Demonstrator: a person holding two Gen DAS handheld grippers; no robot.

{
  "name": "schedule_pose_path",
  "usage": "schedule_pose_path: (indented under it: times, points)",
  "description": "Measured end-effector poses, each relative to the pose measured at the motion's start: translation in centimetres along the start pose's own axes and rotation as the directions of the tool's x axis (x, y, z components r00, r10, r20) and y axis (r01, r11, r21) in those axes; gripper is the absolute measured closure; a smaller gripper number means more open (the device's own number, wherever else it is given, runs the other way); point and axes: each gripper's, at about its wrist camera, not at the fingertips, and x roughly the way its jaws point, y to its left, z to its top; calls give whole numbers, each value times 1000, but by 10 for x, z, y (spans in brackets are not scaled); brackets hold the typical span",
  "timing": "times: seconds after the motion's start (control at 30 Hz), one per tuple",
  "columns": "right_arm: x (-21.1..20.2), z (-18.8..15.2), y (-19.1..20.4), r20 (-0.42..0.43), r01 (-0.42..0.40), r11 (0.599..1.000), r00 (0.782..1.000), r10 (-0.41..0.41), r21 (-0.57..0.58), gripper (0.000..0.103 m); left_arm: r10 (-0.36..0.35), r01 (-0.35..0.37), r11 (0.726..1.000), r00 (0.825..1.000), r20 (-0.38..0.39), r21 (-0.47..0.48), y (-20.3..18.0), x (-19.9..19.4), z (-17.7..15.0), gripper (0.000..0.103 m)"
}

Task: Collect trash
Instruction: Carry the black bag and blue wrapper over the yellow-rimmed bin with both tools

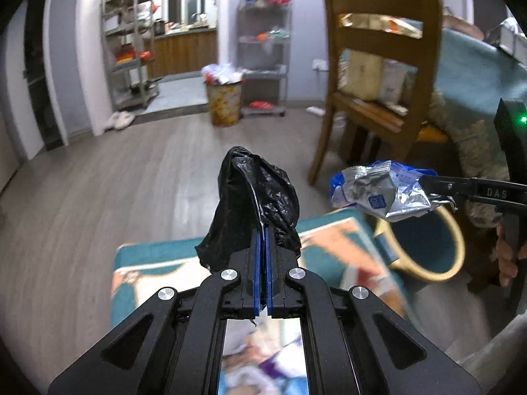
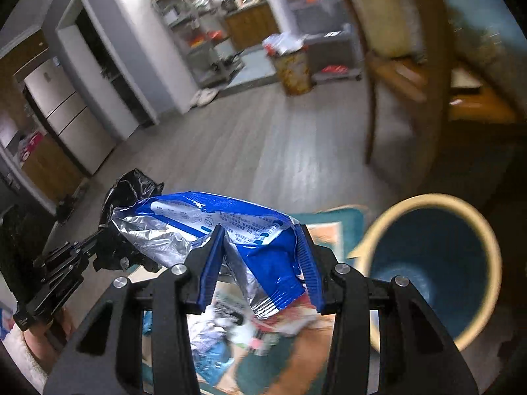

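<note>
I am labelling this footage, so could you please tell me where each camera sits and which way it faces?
Left wrist: on the left gripper, looking forward and down over the floor; its fingers pinch a black bag; the right gripper and a hand show at right.
Right wrist: on the right gripper, looking forward and down; its pads grip a blue foil wrapper; the left gripper shows at left.
Shared: both held items, the blue bin, the wooden chair.
</note>
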Motion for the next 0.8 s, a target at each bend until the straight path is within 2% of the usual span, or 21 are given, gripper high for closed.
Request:
schedule_pose_path:
  times: [0.1, 0.27, 0.47, 0.63, 0.8]
  points:
    - [-30, 1, -33, 36, 46, 998, 998, -48, 54, 59, -49, 49, 999, 999, 16, 13, -25, 4, 7, 99]
    - [-62, -8, -94, 48, 151, 980, 986, -159, 131, 59, -139, 138, 989, 990, 9, 60, -79, 25, 17, 99]
    - [-69, -31, -167, -12, 231, 935, 972, -236, 269, 59, -225, 228, 963, 974, -38, 144, -154, 61, 16, 99]
    - [-58, -47, -196, -60, 275, 898, 961, -271, 343, 59, -303, 315, 932, 949, -93, 179, -206, 91, 9, 99]
    - [-44, -48, -201, -113, 320, 875, 947, -299, 364, 59, -323, 349, 908, 936, -143, 232, -238, 114, 0, 99]
